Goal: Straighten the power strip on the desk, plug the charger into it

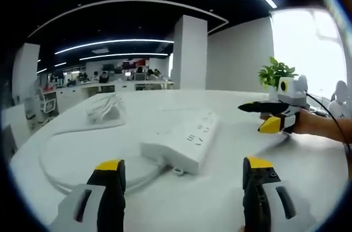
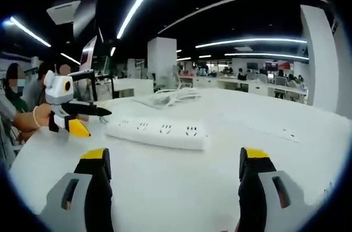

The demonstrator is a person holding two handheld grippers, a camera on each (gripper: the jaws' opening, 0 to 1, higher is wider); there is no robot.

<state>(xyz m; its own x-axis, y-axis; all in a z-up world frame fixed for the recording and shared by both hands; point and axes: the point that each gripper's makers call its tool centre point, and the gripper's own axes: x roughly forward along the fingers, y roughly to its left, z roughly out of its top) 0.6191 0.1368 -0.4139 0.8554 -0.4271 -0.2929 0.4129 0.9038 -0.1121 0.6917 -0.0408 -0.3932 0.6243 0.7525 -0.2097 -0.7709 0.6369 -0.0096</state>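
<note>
The strip point(image 1: 183, 139) — a long white block with rows of sockets on top — lies flat mid-worktop point(image 1: 308, 166), its white cord point(image 1: 66, 155) looping away toward the bundled charger point(image 1: 104, 106) behind it. Both the left gripper point(image 1: 184, 180) and the right gripper point(image 2: 173, 169) hover before it, fingers point(image 1: 110, 180) spread wide — grasping nothing.

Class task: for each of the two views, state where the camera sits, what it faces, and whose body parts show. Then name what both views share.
Left gripper view: rides the left claw, facing the power strip; right claw and arm enter.
Right gripper view: rides the right claw, facing the strip's sockets; left claw and hand enter.
Shared: strip, white desk, bundled charger cable.
</note>
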